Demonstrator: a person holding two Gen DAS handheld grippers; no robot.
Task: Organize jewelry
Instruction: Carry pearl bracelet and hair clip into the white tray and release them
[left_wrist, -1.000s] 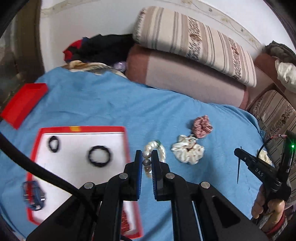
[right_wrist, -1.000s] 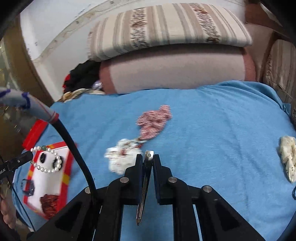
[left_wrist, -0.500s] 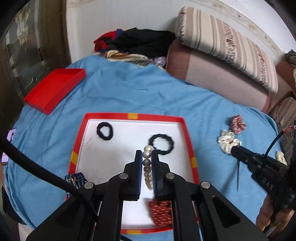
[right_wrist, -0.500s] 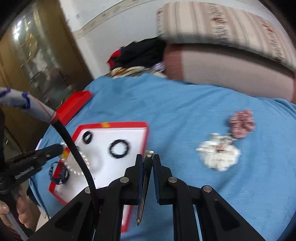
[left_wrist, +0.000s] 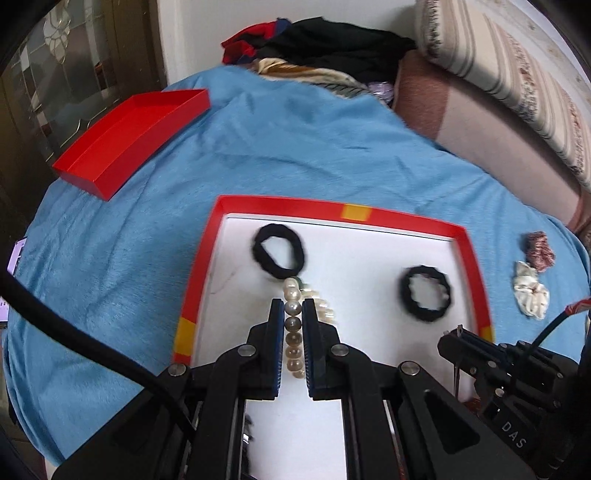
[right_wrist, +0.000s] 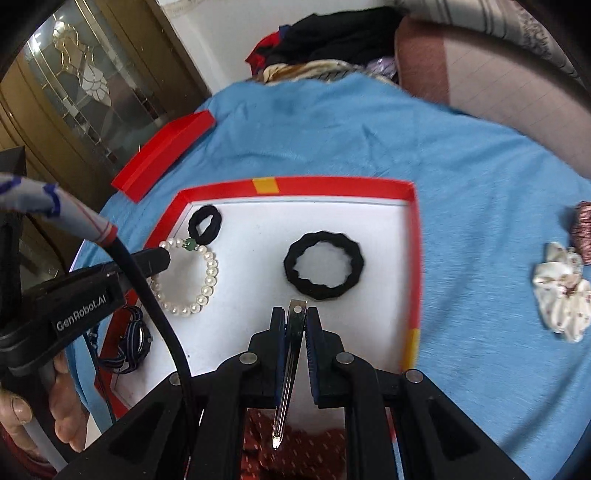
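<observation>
Tilting downward over the red-rimmed tray, the left hand-held gripper pinched a pearl bracelet, the right hand-held gripper a metal hair clip, above two black hair ties.

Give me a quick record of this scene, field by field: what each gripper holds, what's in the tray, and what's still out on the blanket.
left gripper: shut on white pearl bracelet, over the tray
right gripper: shut on slim silver hair clip, over the tray
tray: red-rimmed white tray on blue blanket
in tray: small black hair tie; large black wavy hair tie
outside tray: cream floral scrunchie; pink scrunchie
also: loose red box lid on the blanket
</observation>
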